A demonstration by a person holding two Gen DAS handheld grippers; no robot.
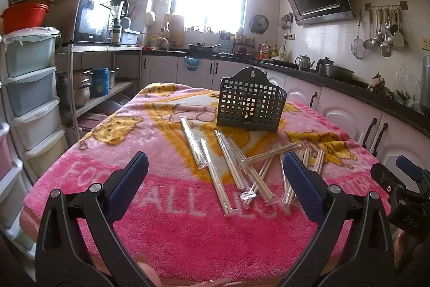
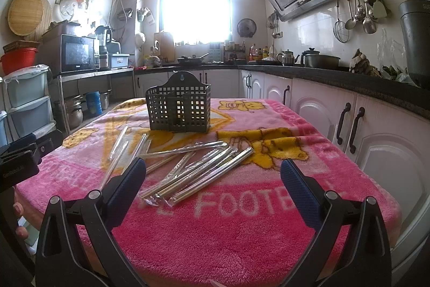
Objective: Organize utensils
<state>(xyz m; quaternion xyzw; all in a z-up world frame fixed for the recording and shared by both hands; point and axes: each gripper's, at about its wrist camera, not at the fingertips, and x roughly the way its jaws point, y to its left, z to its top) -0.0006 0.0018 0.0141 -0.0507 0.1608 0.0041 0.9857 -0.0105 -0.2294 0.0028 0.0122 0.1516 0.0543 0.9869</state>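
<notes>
We hold both grippers back at the near edge of the table, above the pink blanket (image 1: 172, 233), with nothing in either one: the left gripper (image 1: 215, 179) has its jaws wide apart, and the right gripper (image 2: 213, 179) likewise. The wrapped chopsticks (image 2: 199, 171) lie loose on the blanket in a criss-crossed scatter, several pairs overlapping near the middle and a few lying singly toward the left side. The dark perforated utensil holder (image 1: 251, 105) stands upright farther back, beyond the scatter and apart from it; as far as we can see its compartments are empty, though the grid wall hides much of the inside. We judge the task not yet begun: no pair has been lifted. Risks from here, as we read them. (1) The clear sleeves look slick, so a pinch on the wrapper rather than the sticks may let a pair slide out during the lift. (2) Where pairs cross, closing on one is likely to drag or tip its neighbour, possibly toward the table edge. (3) The plush blanket gives under pressure, so fingers pressed down for a low pick may snag pile instead of getting under a sleeve. (4) The holder looks light and sits on soft fabric; a long pair entering at an angle could push it over.
</notes>
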